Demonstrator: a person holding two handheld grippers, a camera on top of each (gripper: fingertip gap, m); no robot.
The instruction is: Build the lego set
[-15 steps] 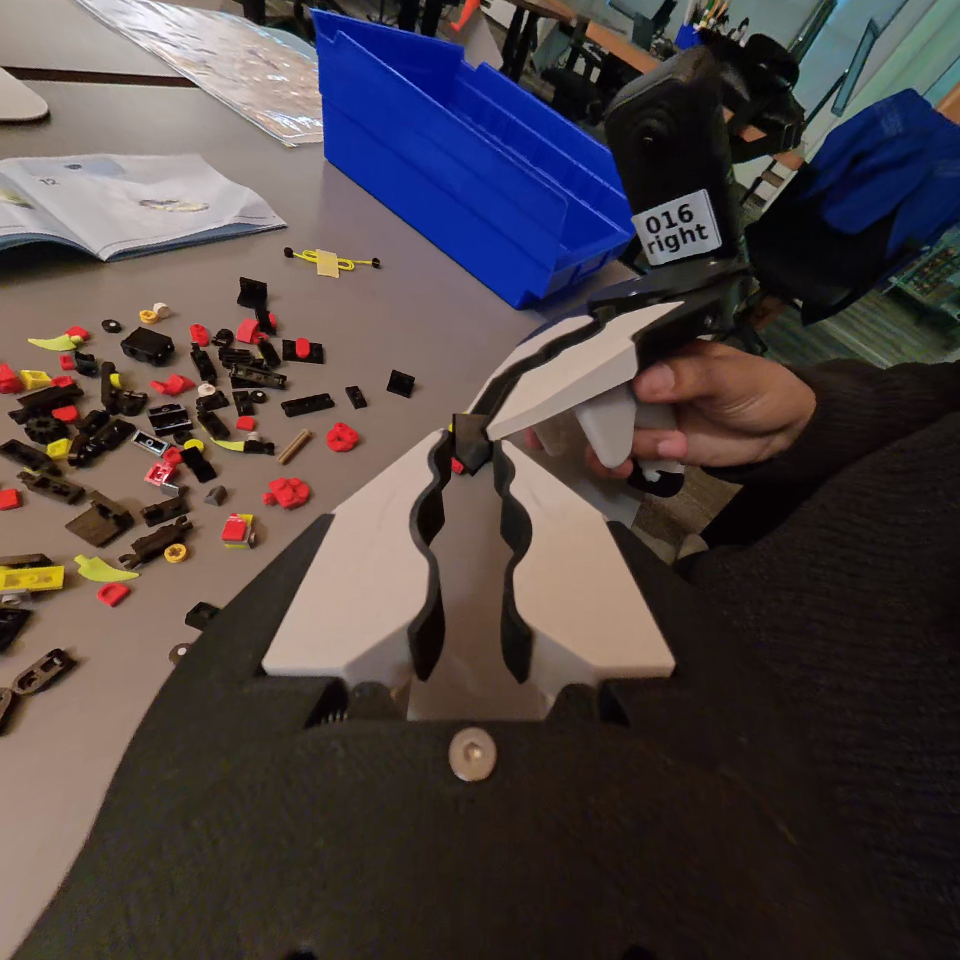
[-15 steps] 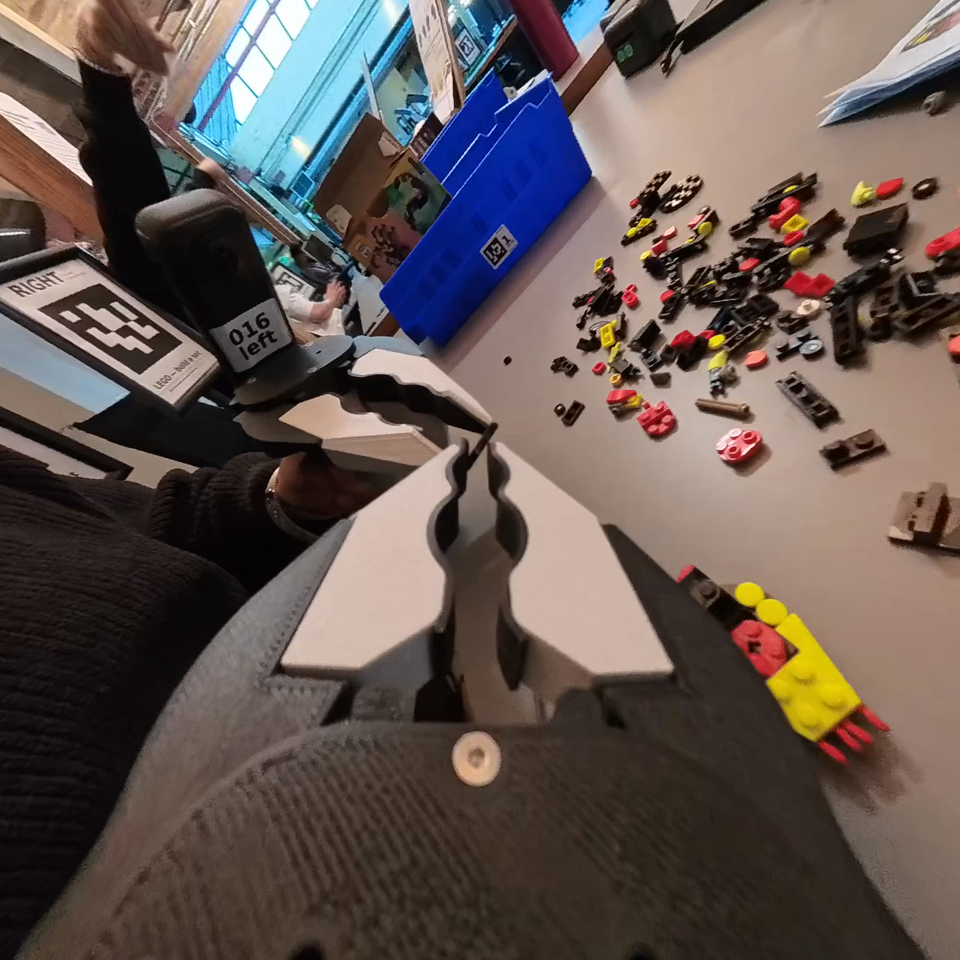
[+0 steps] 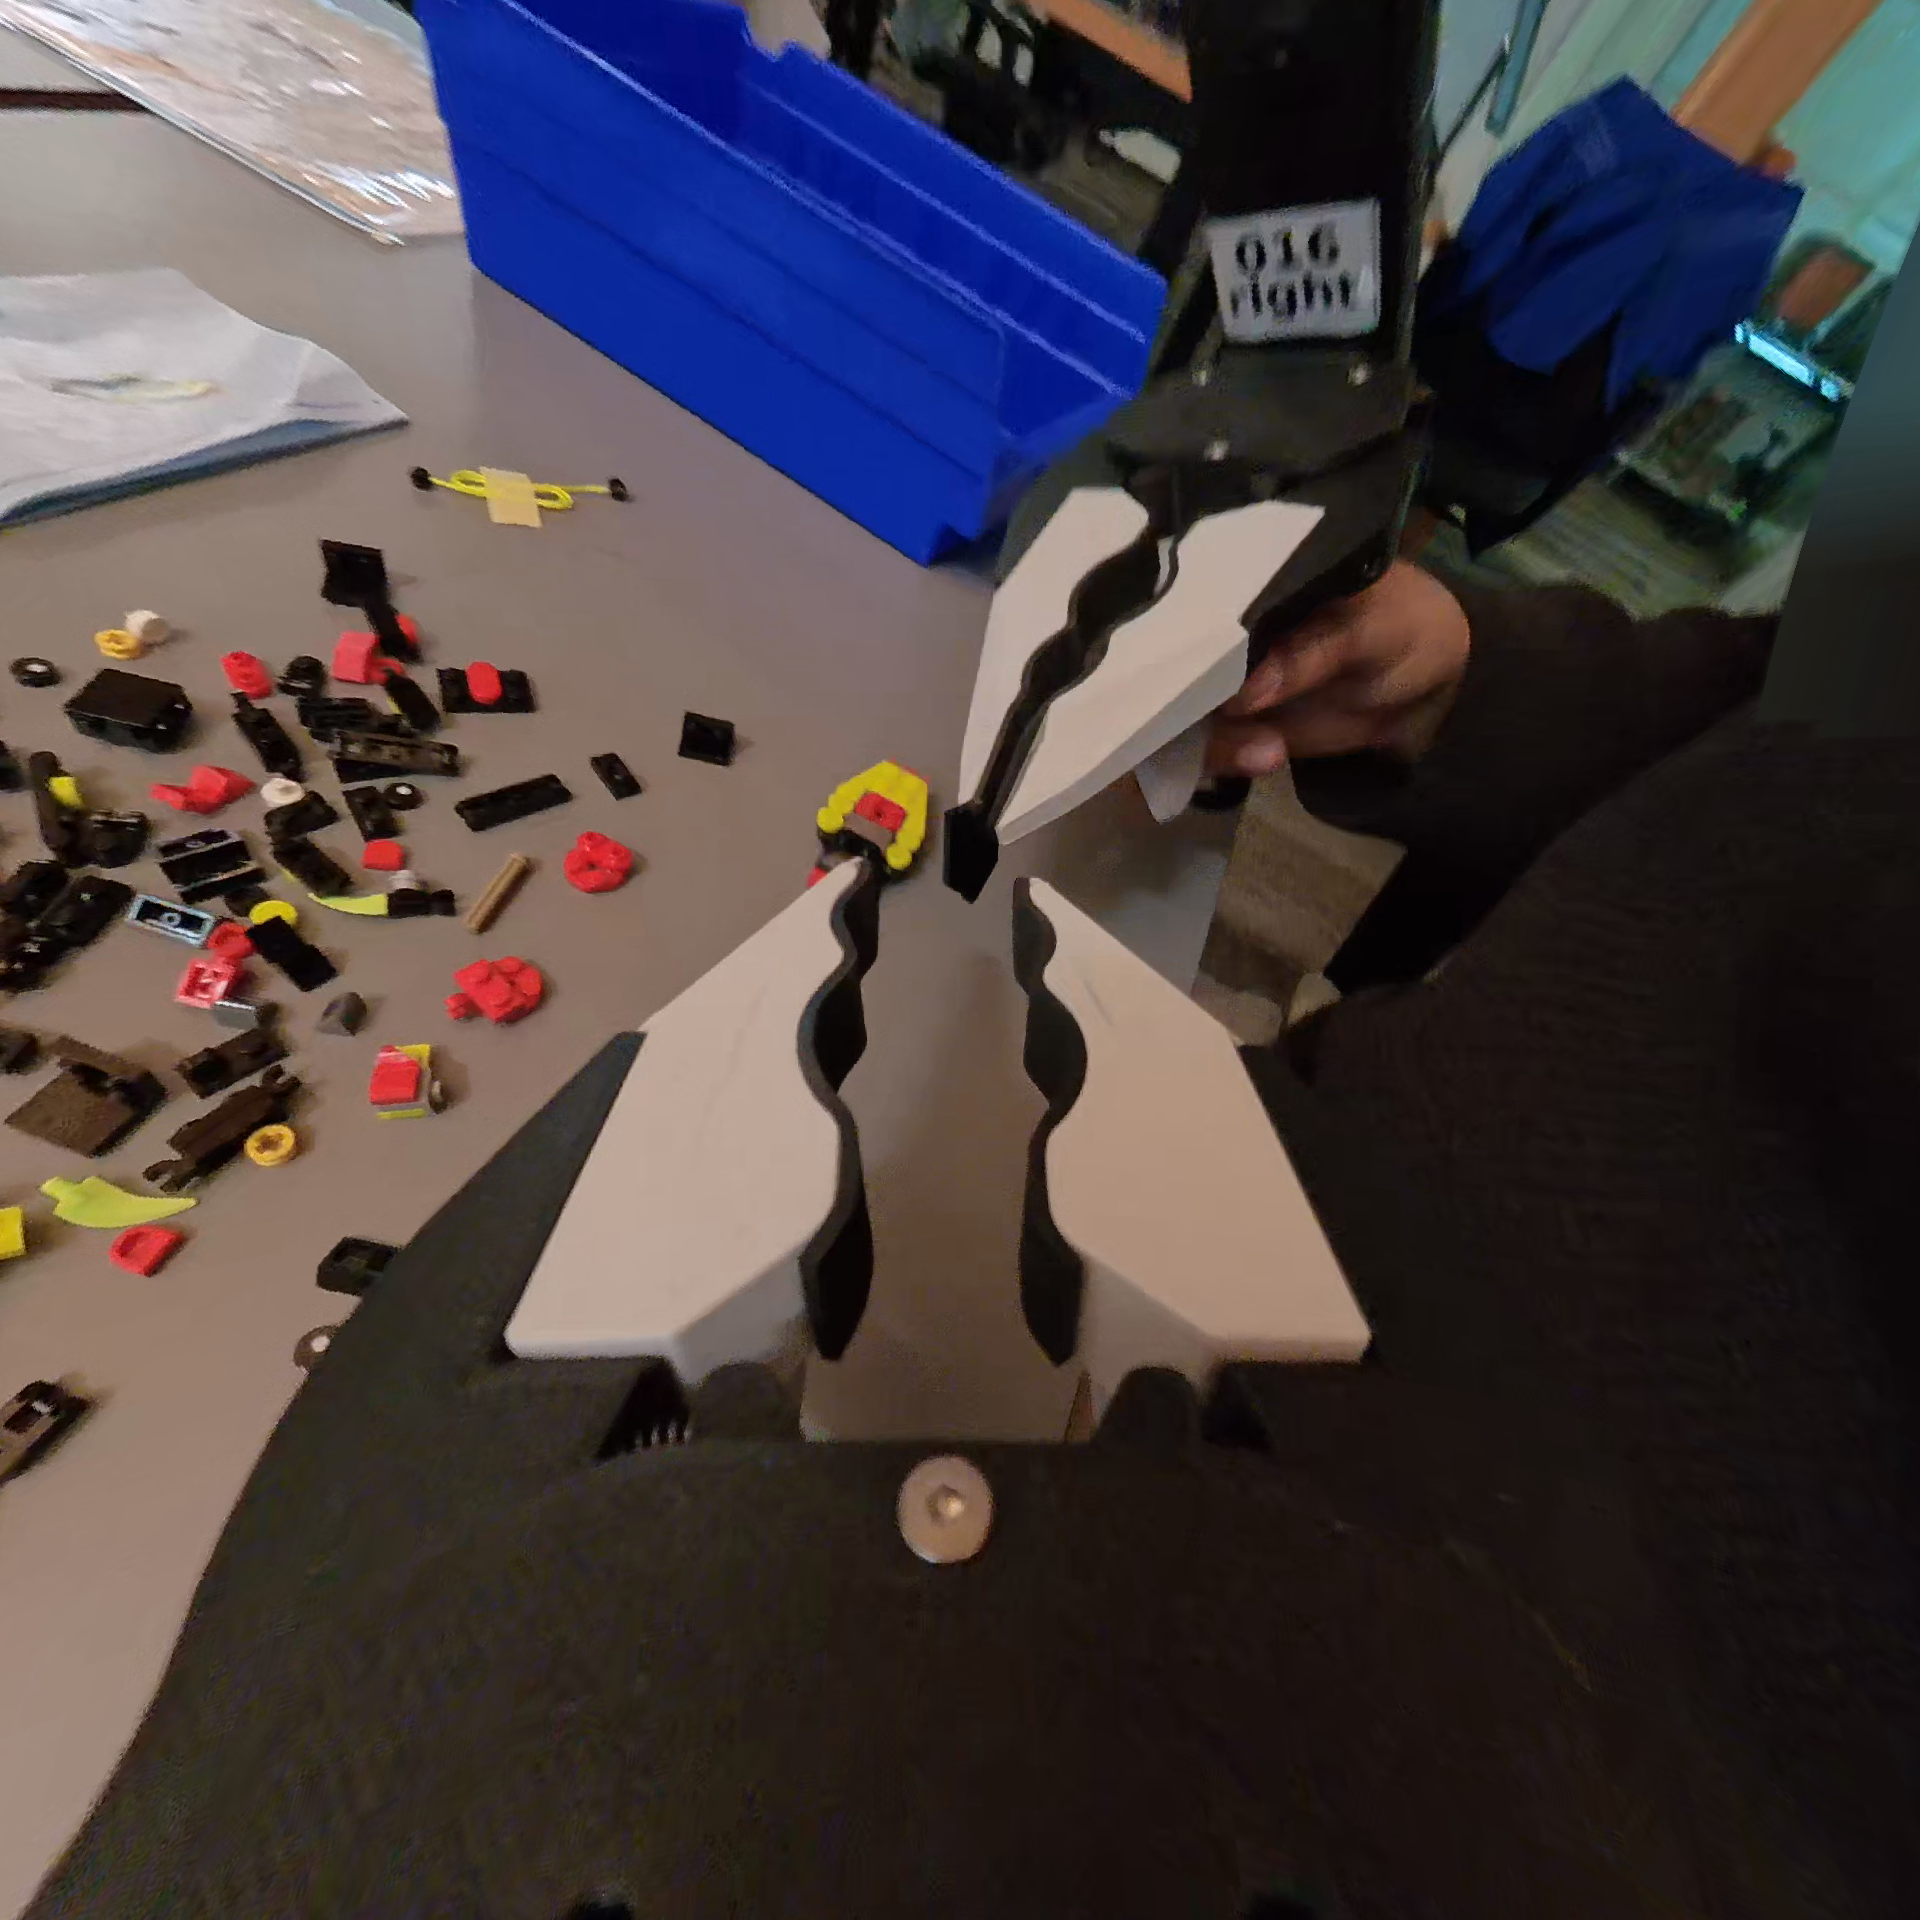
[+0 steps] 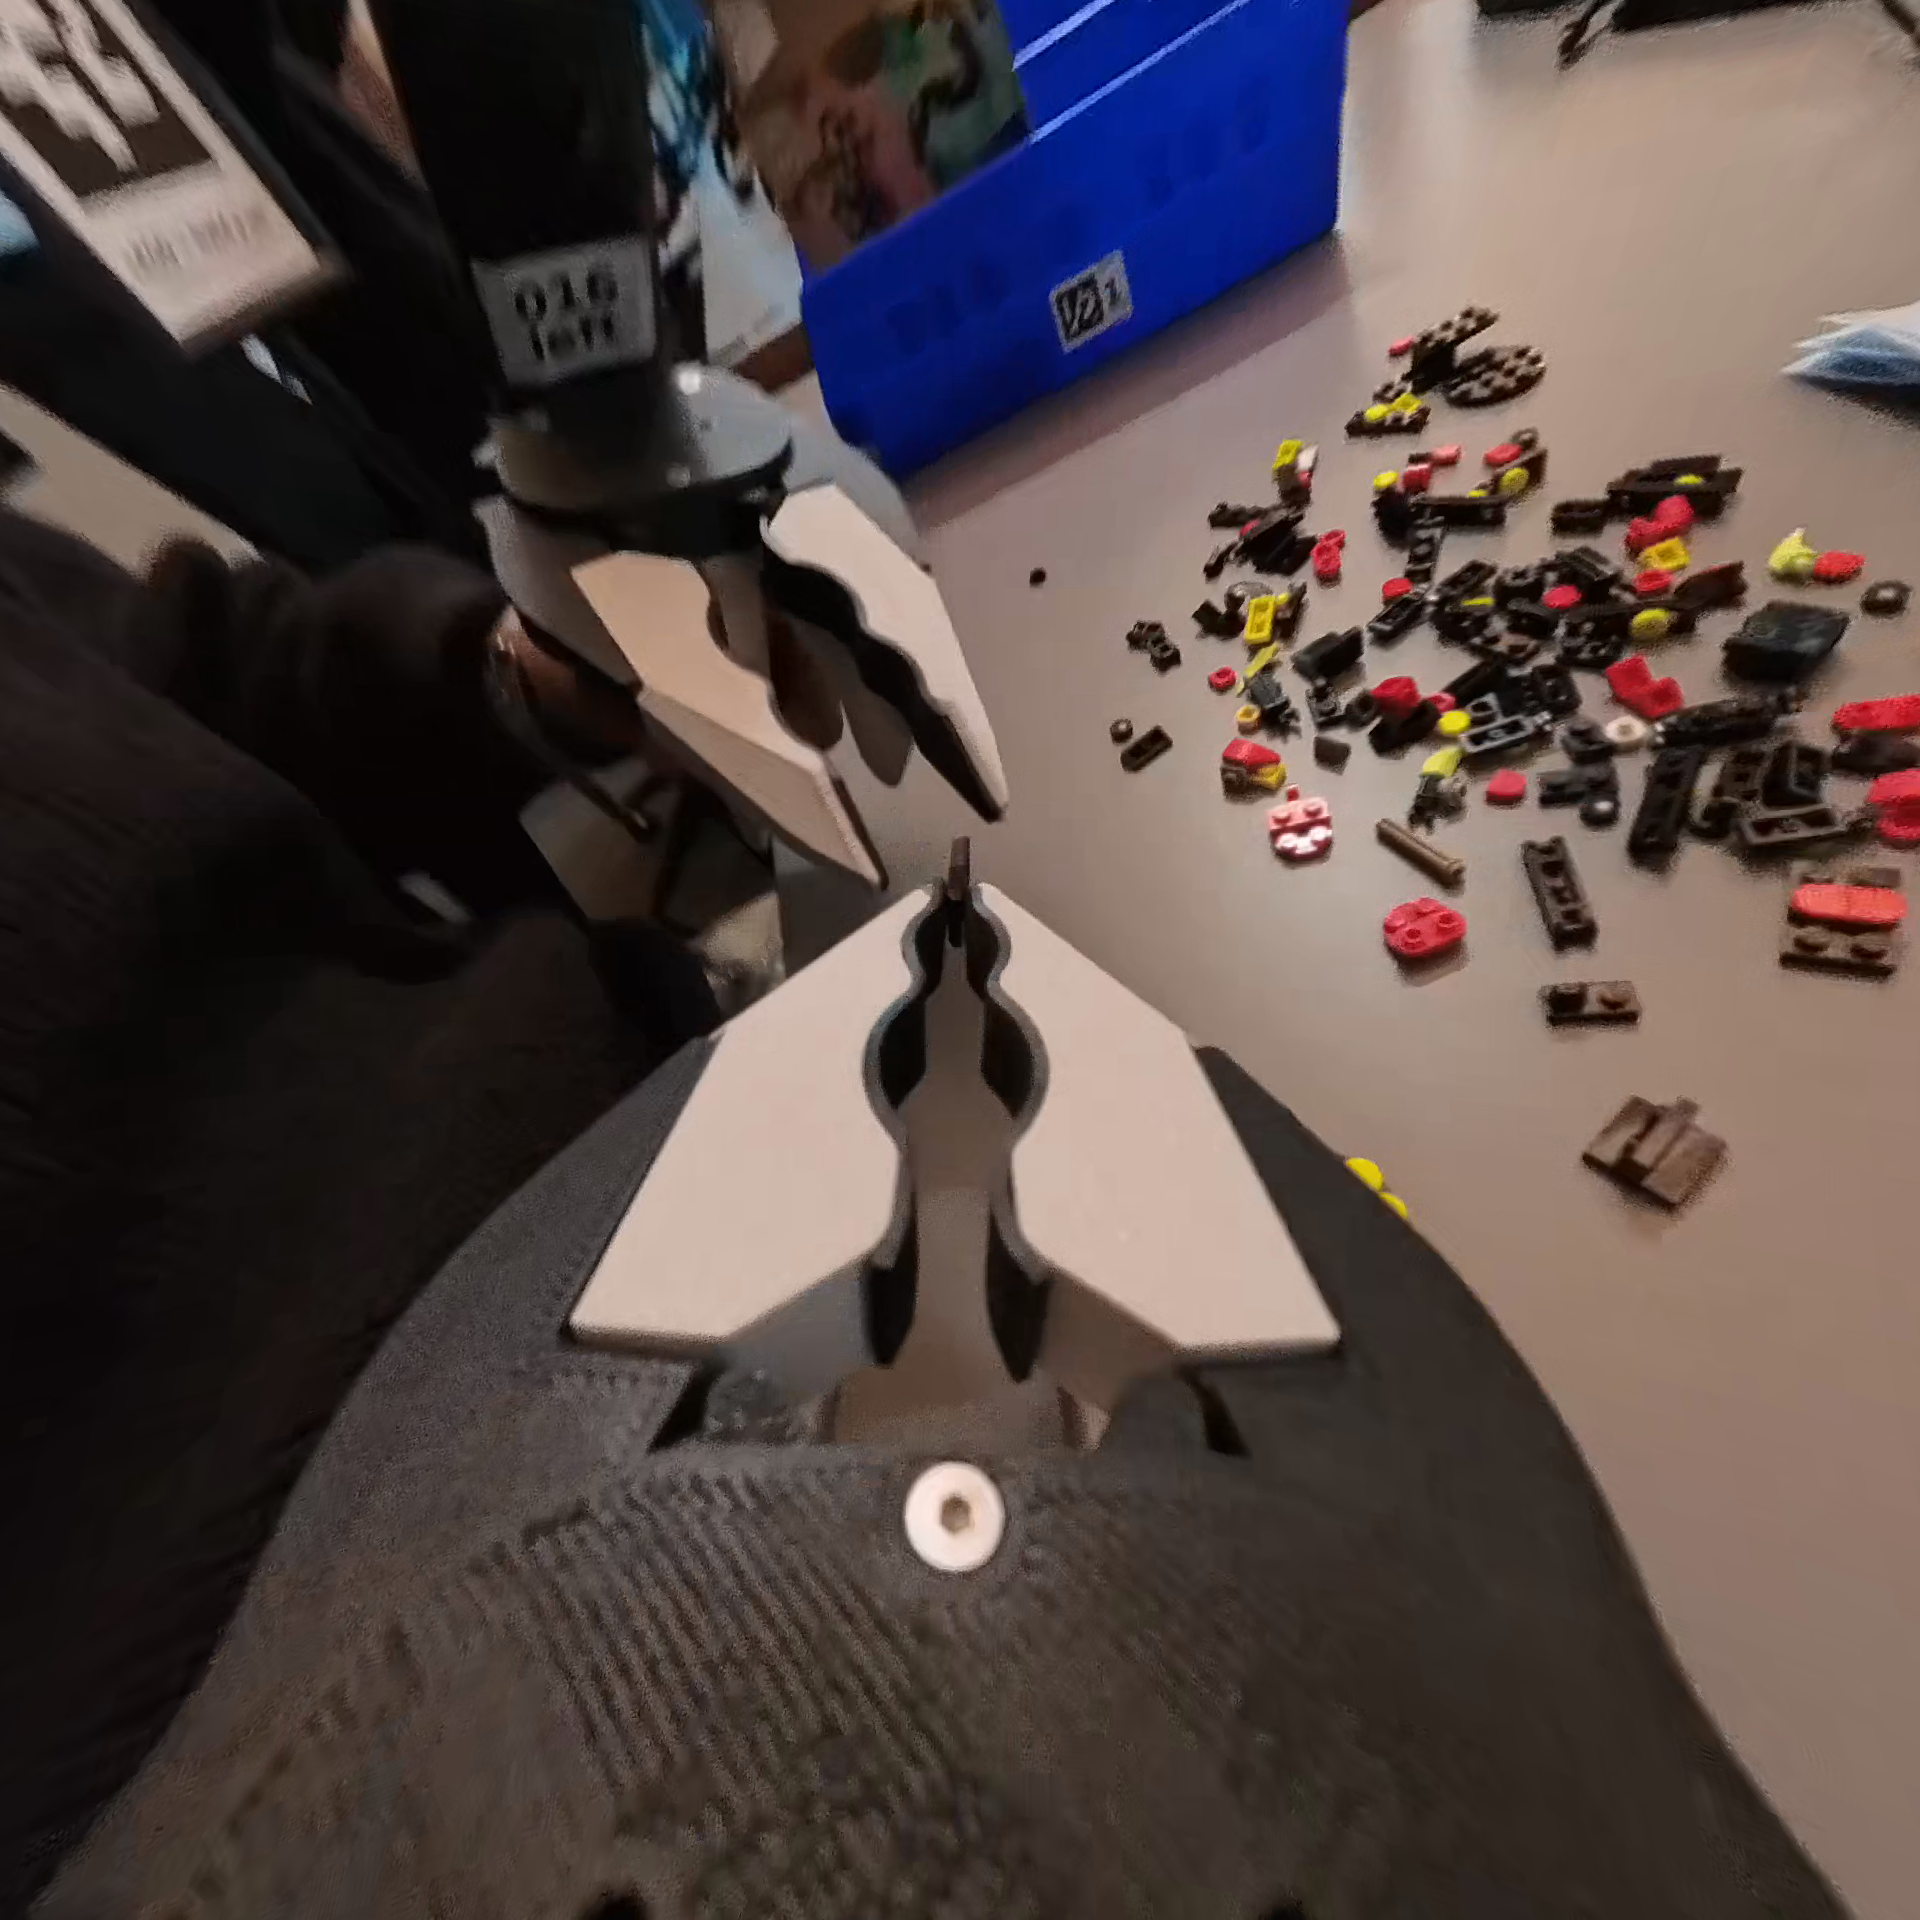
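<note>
Black piece in right gripper.

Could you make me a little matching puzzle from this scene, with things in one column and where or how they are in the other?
Things:
1. left gripper
2. right gripper
3. blue bin
4. yellow and red build

States:
A. lying on the table just past the left gripper's tip
B. open, holding nothing
C. standing at the far side of the table
D. shut on a small black piece

Pairs: 1-B, 2-D, 3-C, 4-A
</note>
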